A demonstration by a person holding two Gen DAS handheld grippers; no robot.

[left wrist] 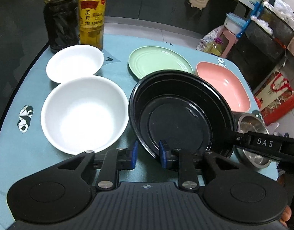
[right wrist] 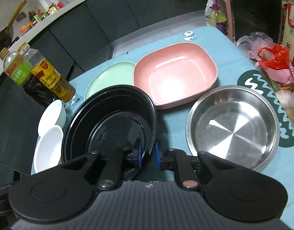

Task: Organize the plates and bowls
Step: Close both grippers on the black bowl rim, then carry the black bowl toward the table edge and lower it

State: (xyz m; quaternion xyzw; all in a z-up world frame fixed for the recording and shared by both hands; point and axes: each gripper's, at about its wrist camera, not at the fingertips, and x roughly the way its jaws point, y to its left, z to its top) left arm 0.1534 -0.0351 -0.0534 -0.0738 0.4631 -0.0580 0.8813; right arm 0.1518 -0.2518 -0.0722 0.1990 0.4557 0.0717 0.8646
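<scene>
The left gripper (left wrist: 148, 151) was closed on the near rim of the round black plastic bowl (left wrist: 177, 118), with 1 blue pad (left wrist: 162, 154) inside the rim and the other outside it. The right gripper (right wrist: 148, 156) was clamped on the right side of the same rim, its blue pads nearly together with the thin wall between them. The black bowl stood tilted near the middle of the light blue table cover (left wrist: 18, 88). Just beside it on the left stood a large round white bowl (left wrist: 84, 113), and behind that one a smaller white bowl (left wrist: 75, 63). On the right of the black bowl a round stainless steel pan (right wrist: 233, 128) lay flat. Farther back were a round pale green plate (left wrist: 159, 62) and a pink squarish bowl (right wrist: 175, 76), close to each other. At the far left corner stood 2 bottles, a dark one with a green label (left wrist: 60, 15) and a yellow oil bottle (left wrist: 92, 17).
</scene>
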